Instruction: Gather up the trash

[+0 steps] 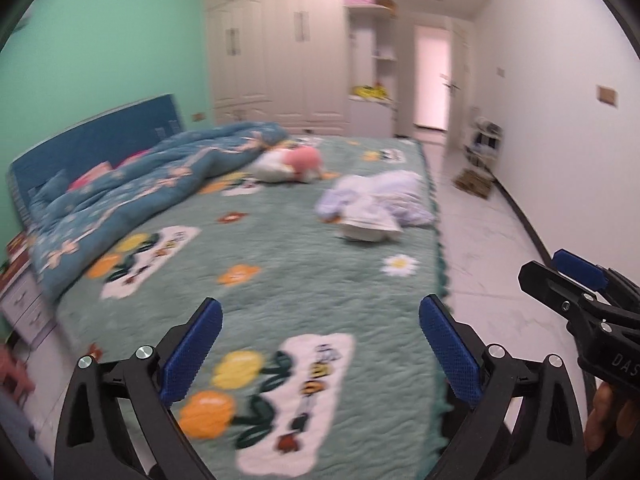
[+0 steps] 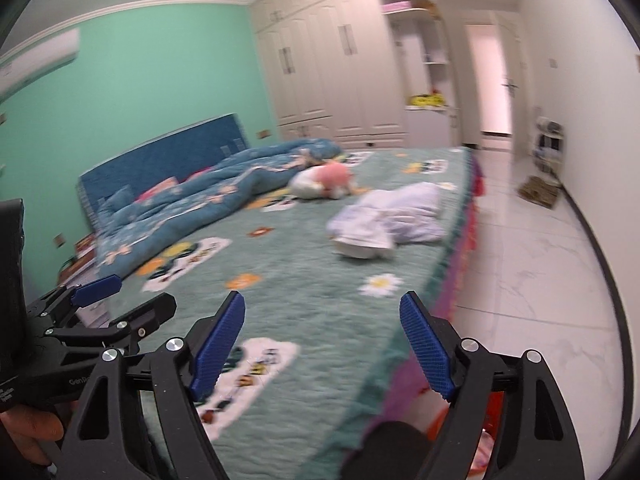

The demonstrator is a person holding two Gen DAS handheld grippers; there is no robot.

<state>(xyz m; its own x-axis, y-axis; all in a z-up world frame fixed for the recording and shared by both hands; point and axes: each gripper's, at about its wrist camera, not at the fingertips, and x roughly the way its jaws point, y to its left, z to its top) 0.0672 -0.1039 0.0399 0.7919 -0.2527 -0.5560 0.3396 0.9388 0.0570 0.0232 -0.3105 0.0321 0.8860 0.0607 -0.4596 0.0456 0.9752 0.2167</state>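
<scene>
Green flower-patterned bedspread [image 1: 304, 280], blue floral quilt [image 1: 132, 192], mint-green wall [image 1: 112, 48], white wardrobe [image 1: 280, 60].

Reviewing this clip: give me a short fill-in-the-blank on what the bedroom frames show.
1. Both the left gripper and the right gripper are ____.
2. The wall behind the headboard is ____.
3. The pink plush toy lies on the ____.

Missing words: open; green; bed

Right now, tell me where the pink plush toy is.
The pink plush toy lies on the green bedspread in both wrist views, towards the far end of the bed, just right of the blue quilt and behind the pale crumpled bundle.
</scene>
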